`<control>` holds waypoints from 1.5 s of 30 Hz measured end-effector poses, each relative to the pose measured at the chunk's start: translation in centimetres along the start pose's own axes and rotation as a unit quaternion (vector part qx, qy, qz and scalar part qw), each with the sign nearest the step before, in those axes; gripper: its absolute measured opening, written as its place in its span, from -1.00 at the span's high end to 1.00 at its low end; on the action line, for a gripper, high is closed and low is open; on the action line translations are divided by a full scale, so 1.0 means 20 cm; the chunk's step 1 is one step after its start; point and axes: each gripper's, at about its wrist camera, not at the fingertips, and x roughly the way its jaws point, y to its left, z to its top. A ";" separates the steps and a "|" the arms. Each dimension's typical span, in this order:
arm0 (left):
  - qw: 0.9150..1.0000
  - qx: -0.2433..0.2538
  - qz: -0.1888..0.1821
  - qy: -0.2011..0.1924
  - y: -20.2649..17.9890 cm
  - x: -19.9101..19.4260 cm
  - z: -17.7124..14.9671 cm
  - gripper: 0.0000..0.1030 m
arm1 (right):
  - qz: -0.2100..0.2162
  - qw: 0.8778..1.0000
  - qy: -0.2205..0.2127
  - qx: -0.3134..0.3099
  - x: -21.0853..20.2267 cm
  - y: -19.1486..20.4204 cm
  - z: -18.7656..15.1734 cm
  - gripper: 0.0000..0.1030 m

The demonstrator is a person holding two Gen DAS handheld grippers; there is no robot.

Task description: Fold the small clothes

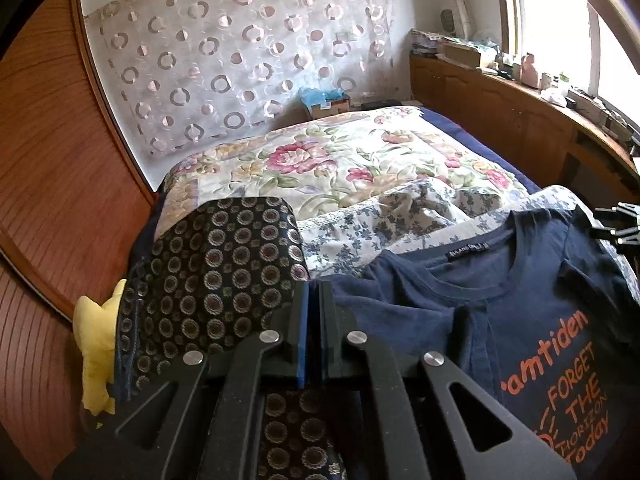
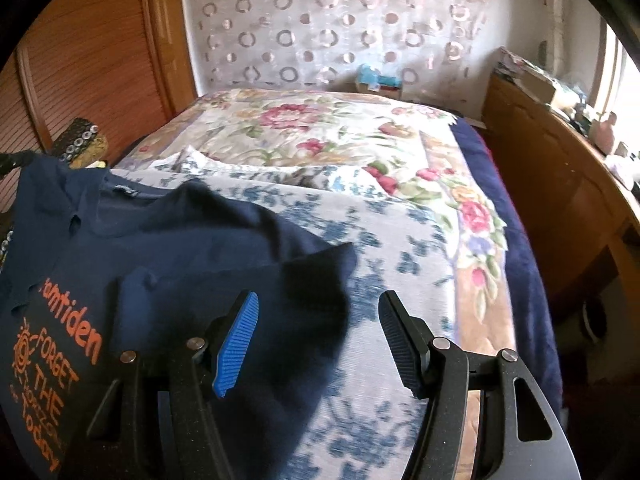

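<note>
Closest in, the left tongs (image 1: 316, 320) are pressed fully together, blue pads meeting with no gap; whether a fold of cloth is pinched between them cannot be told, though the edge of the navy T-shirt (image 1: 500, 312) lies right at their tips. Directly under and left of these tongs sits a dark cushion with a ring pattern (image 1: 216, 276), and a yellow soft toy (image 1: 96, 344) pokes out at its left side. The right tongs (image 2: 320, 336) stand wide apart and hold nothing, hovering over the shirt's sleeve (image 2: 240, 280), which reaches between the two fingers and lies on a blue-and-white flowered cloth (image 2: 384, 264). The shirt spreads to the left of the right tongs, front up, with orange print reading "FORGET THE HORIZON Today", its neckline pointing away. Beyond the shirt the flowered cloth is rumpled, and past it a quilt with large pink roses (image 1: 320, 156) covers the bed. Further off stands a small cardboard box with blue paper (image 1: 324, 102) against a sheer curtain with ring motifs (image 1: 240, 52). Right of the bed runs a wooden cabinet (image 1: 500, 108) cluttered on top, below a bright window.
</note>
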 end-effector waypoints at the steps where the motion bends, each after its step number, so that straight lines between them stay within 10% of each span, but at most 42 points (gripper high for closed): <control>1: 1.000 -0.001 -0.002 0.000 -0.01 0.00 0.00 0.90 | -0.001 1.000 0.005 0.003 0.01 -0.01 0.00 -0.25; 11: 1.000 -0.008 -0.025 -0.006 -0.04 -0.04 -0.08 0.90 | 0.007 1.000 0.024 0.002 0.13 0.02 0.07 -0.22; 16: 0.999 -0.010 -0.040 -0.009 -0.08 -0.07 -0.14 0.90 | 0.015 0.999 0.028 -0.015 0.11 0.07 0.09 0.88; 28: 0.997 -0.001 -0.062 -0.046 -0.15 -0.32 -0.26 0.90 | 0.020 0.996 -0.069 -0.050 -0.35 0.28 0.05 0.89; 45: 0.994 0.002 -0.066 -0.084 -0.21 -0.72 -0.49 0.91 | 0.027 0.989 -0.139 -0.052 -0.88 0.31 -0.45 0.90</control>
